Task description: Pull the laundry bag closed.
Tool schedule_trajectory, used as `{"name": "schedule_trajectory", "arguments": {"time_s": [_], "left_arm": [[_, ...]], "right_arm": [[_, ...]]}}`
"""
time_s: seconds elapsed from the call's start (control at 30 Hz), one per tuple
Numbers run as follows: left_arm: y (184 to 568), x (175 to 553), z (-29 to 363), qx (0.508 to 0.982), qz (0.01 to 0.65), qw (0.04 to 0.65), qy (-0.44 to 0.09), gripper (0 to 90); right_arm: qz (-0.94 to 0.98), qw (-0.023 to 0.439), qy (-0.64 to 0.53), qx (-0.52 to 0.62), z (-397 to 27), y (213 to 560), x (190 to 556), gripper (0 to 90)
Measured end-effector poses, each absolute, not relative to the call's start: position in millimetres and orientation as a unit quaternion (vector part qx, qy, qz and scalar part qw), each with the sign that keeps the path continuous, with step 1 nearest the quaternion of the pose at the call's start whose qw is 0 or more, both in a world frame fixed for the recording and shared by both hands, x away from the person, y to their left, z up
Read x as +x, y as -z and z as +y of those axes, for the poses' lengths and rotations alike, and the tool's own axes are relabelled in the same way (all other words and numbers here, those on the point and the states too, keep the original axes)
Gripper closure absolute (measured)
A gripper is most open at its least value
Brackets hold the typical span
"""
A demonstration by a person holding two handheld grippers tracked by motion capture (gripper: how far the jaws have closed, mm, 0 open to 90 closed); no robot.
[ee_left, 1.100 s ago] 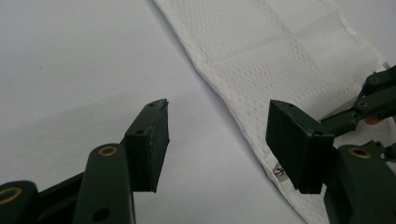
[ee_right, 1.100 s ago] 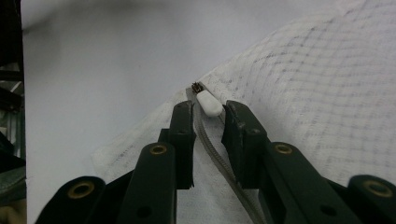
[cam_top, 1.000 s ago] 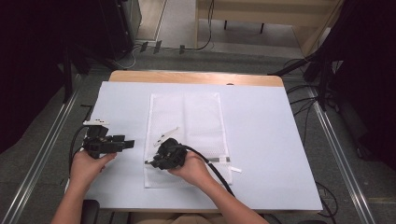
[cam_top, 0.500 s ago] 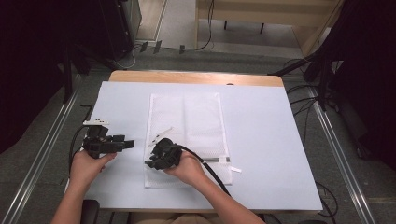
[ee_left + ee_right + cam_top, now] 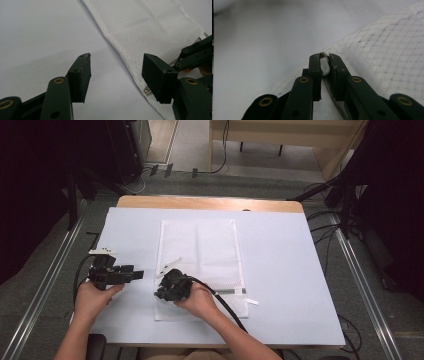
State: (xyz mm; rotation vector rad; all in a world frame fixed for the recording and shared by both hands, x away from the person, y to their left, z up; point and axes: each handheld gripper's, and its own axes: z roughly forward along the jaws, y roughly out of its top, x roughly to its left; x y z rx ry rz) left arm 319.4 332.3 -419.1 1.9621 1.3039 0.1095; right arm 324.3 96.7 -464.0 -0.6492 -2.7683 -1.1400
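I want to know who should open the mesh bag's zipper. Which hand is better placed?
Right. The right gripper is already shut on the white zipper pull at the mesh bag edge; the left gripper is open over the table beside the bag.

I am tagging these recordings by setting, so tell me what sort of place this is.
Probably a lab or recording workspace, not a home: a table under a plain white sheet, metal rails along both sides, loose cables on the grey floor, and a white mesh bag laid out for handling.
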Motion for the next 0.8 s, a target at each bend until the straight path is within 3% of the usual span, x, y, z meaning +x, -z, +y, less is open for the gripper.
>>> {"name": "schedule_trajectory", "arguments": {"time_s": [0.23, 0.8], "left_arm": [[421, 317, 332, 0.778, 0.500, 0.378, -0.037, 44.1], [431, 306, 318, 0.813, 0.441, 0.380, 0.008, 47.4]], "right_arm": [[-0.896, 0.039, 0.387, -0.214, 92, 458, 329, 88.0], [-0.891, 0.023, 0.399, -0.215, 86, 440, 338, 87.9]]}}
